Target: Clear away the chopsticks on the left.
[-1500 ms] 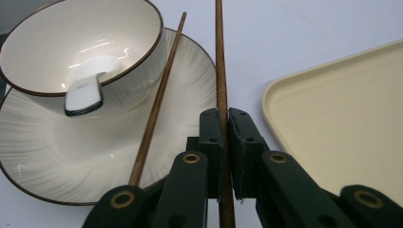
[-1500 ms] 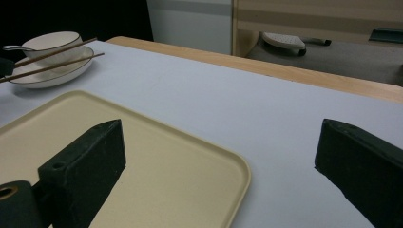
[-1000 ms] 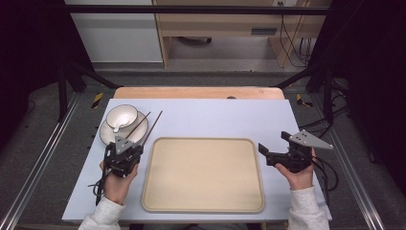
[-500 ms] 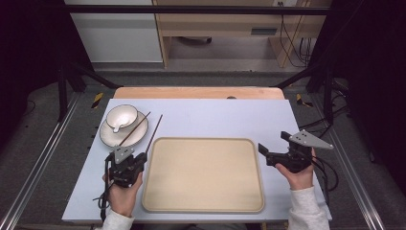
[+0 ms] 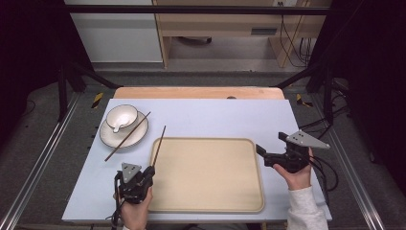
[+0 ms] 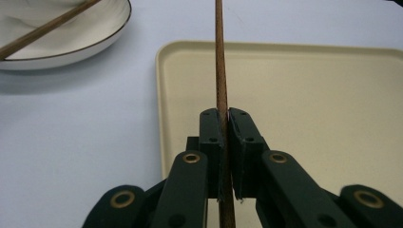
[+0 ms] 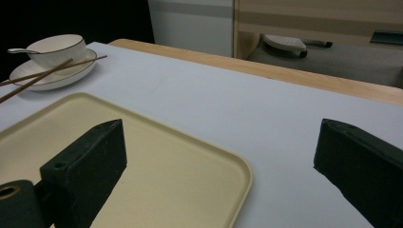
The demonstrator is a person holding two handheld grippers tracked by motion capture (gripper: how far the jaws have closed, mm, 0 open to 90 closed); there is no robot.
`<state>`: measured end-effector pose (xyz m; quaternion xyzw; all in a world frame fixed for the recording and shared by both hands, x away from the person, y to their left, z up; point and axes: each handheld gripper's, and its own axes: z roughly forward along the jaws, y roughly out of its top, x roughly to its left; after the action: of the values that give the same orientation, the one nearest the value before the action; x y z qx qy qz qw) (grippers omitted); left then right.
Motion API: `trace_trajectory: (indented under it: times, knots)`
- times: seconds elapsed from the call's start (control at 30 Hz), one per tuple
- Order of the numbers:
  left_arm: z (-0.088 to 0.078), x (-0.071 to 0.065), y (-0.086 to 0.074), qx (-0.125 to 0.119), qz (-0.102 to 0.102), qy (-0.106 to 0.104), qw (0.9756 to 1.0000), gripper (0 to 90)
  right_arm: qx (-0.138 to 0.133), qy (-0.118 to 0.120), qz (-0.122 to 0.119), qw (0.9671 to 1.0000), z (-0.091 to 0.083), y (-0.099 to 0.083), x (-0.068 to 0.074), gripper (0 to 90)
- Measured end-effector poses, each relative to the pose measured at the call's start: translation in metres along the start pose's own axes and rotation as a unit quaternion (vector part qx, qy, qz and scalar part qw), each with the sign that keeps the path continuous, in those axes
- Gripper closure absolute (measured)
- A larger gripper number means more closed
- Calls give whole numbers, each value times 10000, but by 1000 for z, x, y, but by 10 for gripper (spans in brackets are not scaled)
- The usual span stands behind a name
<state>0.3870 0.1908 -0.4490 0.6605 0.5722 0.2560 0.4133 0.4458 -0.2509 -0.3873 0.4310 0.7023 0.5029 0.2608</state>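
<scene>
We had the left gripper [image 5: 146,173] at the near left corner of the flat beige plastic tray [image 5: 239,201], its black jaws pressed together on one thin brown wooden chopstick [image 5: 159,145]. In the left gripper view the stick [image 6: 220,71] ran straight up from between the pads, and from above its far tip reached out past the tray's left rim over the pale blue tabletop [image 5: 215,117].

The second brown chopstick [image 5: 127,136] lay slanted across the white gold-rimmed saucer [image 5: 111,138], beside the small white cup [image 5: 121,116] with a spoon in it.

The right gripper [image 5: 261,153] hovered at the tray's right edge, jaws spread wide with nothing between them.

We judged the main risk to be the grip itself: the stick was pinched near one end, so the long free part could pivot or slide out if the hand tilted quickly. A low swing might also catch the tray rim and knock the stick askew.

We could read no brand, label or writing anywhere.
</scene>
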Motion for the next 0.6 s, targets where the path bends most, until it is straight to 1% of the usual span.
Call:
trace_trajectory:
  times: [0.13, 0.23, 0.4, 0.57, 0.6]
  knots:
    - [5, -3, -6, 68, 42, 39, 10000, 843, 2, 11, -20, 10000, 1, 0, 0, 39]
    - [11, -6, -12, 137, 68, 54, 9999, 843, 60, 16, -15, 10000, 4, -1, 2, 39]
    - [17, -8, -18, 243, 90, 95, 9996, 843, 100, 26, -53, 9999, 7, -2, 3, 39]
    - [19, -8, -21, 288, 91, 118, 9995, 843, 97, 27, -50, 9999, 7, -2, 3, 39]
    - [20, -7, -22, 336, 101, 143, 9993, 843, 103, 25, -54, 9999, 7, -2, 3, 39]
